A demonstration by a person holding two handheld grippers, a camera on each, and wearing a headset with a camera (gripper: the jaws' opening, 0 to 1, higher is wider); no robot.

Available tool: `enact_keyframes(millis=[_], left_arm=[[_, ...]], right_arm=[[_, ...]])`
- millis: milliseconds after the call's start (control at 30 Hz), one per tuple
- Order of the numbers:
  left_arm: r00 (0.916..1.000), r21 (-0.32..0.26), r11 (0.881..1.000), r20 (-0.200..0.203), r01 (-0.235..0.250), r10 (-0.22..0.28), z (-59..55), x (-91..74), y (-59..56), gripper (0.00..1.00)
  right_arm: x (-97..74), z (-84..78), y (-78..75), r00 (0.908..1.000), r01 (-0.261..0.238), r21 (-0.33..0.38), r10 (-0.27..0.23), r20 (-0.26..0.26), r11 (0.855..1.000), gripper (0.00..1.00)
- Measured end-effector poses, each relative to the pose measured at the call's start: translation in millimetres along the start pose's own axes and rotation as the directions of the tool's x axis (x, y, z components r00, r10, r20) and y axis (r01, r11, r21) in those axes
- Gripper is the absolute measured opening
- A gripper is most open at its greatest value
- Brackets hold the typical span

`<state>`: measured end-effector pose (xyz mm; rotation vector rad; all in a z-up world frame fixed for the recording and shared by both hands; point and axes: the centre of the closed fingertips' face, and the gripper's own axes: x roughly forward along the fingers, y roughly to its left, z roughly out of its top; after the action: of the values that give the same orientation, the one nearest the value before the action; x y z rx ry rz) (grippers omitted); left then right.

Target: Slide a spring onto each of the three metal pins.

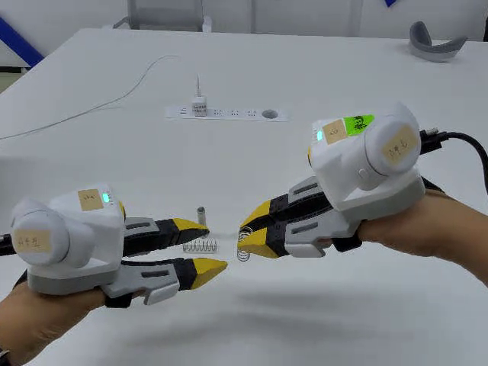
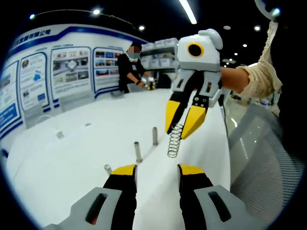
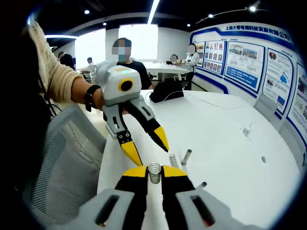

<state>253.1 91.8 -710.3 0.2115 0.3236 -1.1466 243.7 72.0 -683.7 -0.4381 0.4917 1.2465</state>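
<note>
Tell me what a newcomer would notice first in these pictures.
First, the right gripper in the middle of the head view, its yellow-tipped jaws pinched on a small spring above the white table. Facing it, the left gripper is open, with a second spring lying on the table near its tips. Three metal pins stand upright just beyond.

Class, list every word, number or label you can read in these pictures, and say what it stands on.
Nothing can be quoted.
Tan stickers on the left gripper: handwriting, too blurred to read.
Paper tags on the right gripper: handwriting, too blurred.
Blue wall banner: Chinese characters, too small to read.
Wall posters: print too small.
</note>
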Motion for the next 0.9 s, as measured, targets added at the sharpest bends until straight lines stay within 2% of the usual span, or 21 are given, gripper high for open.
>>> enact_keyframes(millis=[500,900], left_arm=[[0.9983,-0.038,0.998,0.014,-0.057,0.057,-5.5,-14.7,13.4,0.47],[0.9949,-0.076,0.992,0.016,-0.098,0.099,-11.9,-23.0,22.3,0.56]], right_arm=[[-10.6,-2.2,-16.6,0.9986,0.052,0.029,-0.052,0.009,0.998,0.12],[-18.0,-4.6,-37.2,0.9919,0.126,0.068,-0.127,0.012,0.99,0.12]])
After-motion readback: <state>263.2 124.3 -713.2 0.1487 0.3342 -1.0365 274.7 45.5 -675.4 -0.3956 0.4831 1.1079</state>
